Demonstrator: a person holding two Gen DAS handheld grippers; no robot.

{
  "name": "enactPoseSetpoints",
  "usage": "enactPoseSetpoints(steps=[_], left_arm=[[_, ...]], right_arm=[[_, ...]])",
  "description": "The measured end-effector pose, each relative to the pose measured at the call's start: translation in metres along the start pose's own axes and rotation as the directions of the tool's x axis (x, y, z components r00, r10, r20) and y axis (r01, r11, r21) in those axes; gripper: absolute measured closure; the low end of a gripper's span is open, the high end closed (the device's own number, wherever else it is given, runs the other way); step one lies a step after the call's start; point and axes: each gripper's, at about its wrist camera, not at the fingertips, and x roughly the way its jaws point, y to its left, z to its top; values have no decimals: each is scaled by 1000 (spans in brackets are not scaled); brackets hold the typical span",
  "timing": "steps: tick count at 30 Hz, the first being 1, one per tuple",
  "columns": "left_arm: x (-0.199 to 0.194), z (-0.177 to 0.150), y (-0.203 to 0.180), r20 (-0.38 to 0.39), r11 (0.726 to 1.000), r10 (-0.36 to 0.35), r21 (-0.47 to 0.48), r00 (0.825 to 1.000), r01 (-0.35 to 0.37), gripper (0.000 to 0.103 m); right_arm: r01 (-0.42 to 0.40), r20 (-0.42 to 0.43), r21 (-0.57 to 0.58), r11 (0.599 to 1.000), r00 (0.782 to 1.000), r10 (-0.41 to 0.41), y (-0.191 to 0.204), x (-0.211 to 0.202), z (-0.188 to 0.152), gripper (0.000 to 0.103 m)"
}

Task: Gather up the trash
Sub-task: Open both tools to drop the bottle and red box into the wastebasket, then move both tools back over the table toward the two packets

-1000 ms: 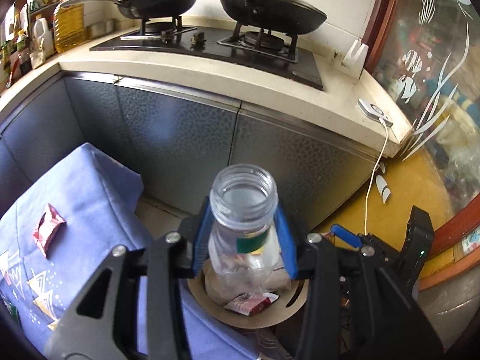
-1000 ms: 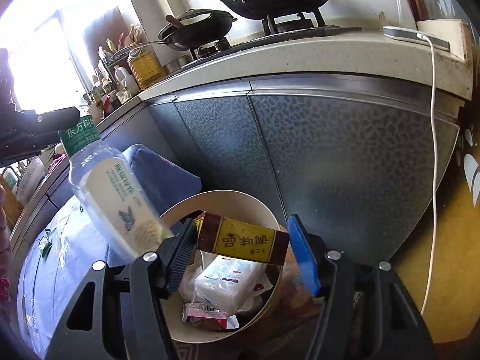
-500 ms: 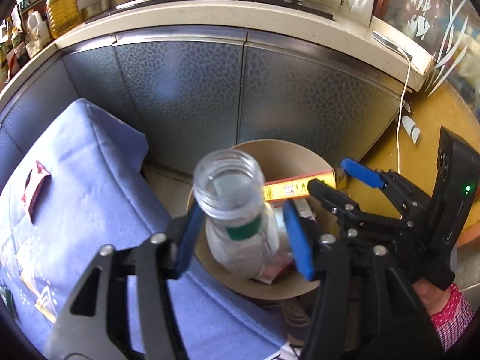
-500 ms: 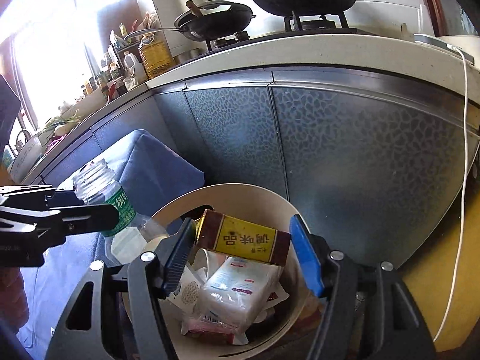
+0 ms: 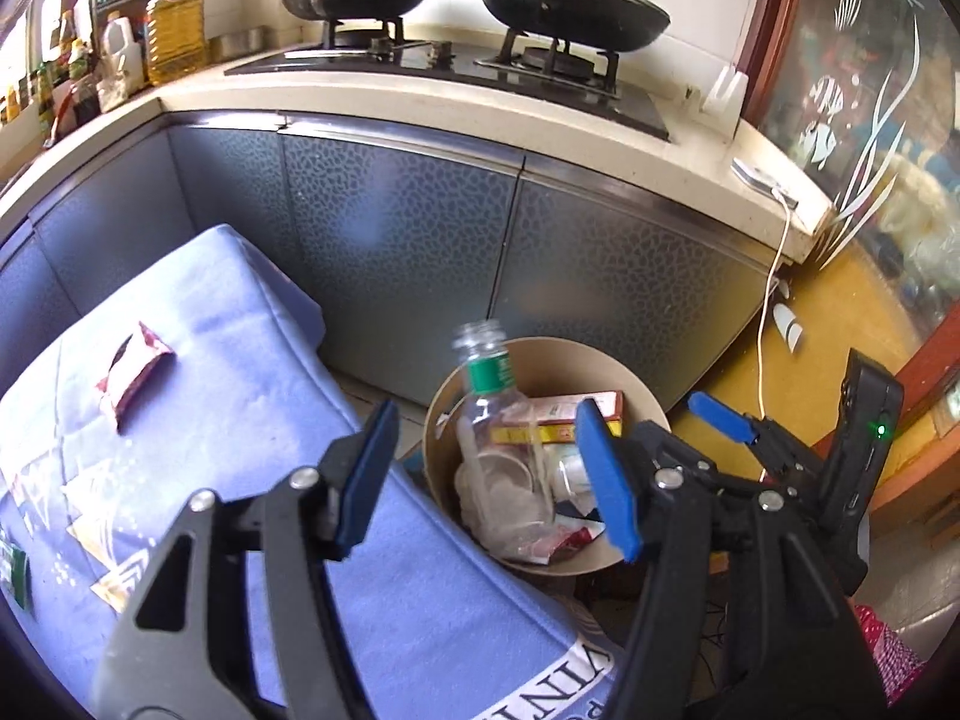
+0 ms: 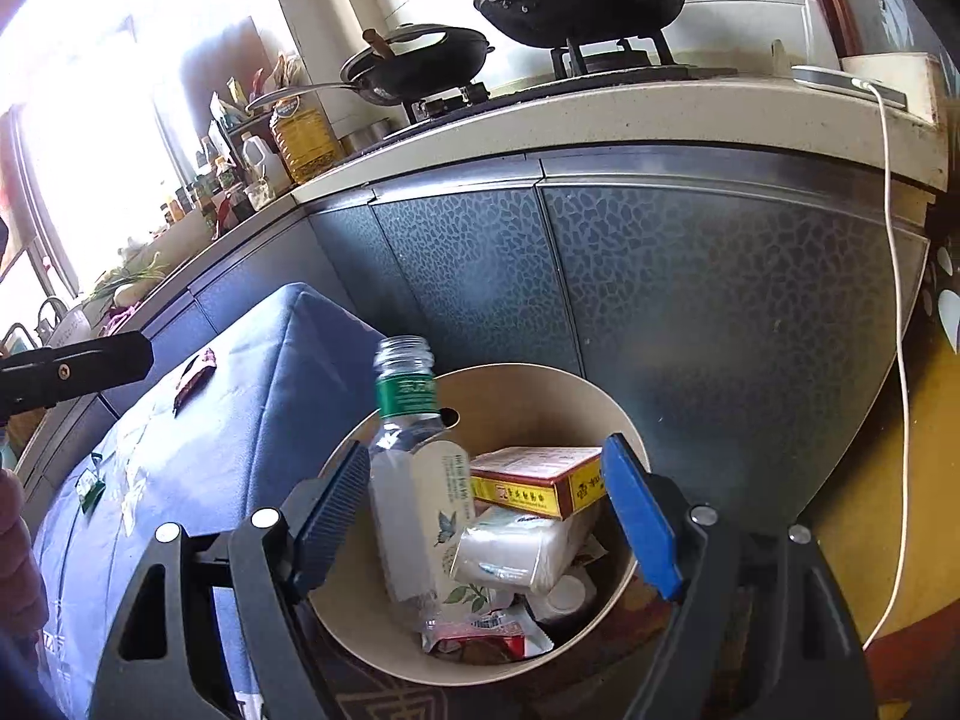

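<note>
Both claws stand apart with nothing between their pads. The left gripper (image 5: 489, 468) has just been opening, and the plastic bottle (image 5: 489, 414) it hung over now stands neck-up inside the round bin (image 5: 642, 387), leaning on the near-left wall. The right gripper (image 6: 489, 516) has likewise been spreading; the red-and-yellow box (image 6: 537, 480) lies in the bin (image 6: 540, 384) on a white packet, free of its pads. So the drop step looks finished for both hands. On the blue cloth (image 5: 240, 396) to the left of the bin lie a red wrapper (image 5: 132, 375) further off and a small green scrap (image 6: 90, 489) nearer the front. The next move probably calls for swinging one open claw left to the wrapper, lowering it flat to the cloth and pinching without gathering fabric.
</note>
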Motion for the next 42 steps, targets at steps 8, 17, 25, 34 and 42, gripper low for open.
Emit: enactPoseSetpoints(steps=[8, 17, 25, 34, 42], left_arm=[[-12, -38, 18, -30, 1000, 6, -26, 1000, -7, 44], [-23, -85, 35, -43, 996, 82, -41, 996, -84, 44], [-49, -111, 65, -7, 988, 132, -79, 991, -132, 44], [-82, -147, 128, 13, 943, 277, -198, 961, -269, 44], [-105, -185, 189, -22, 865, 410, -309, 912, -396, 44]], right_arm=[[-8, -29, -8, 1000, 1000, 8, 24, -16, -15, 24], [18, -87, 66, 998, 996, -13, 46, -24, -38, 24], [4, -118, 32, 999, 993, 0, 79, -27, -42, 24], [-107, -160, -89, 990, 983, 92, 158, -11, -46, 24], [-209, -230, -177, 962, 959, 166, 229, 7, -62, 24]])
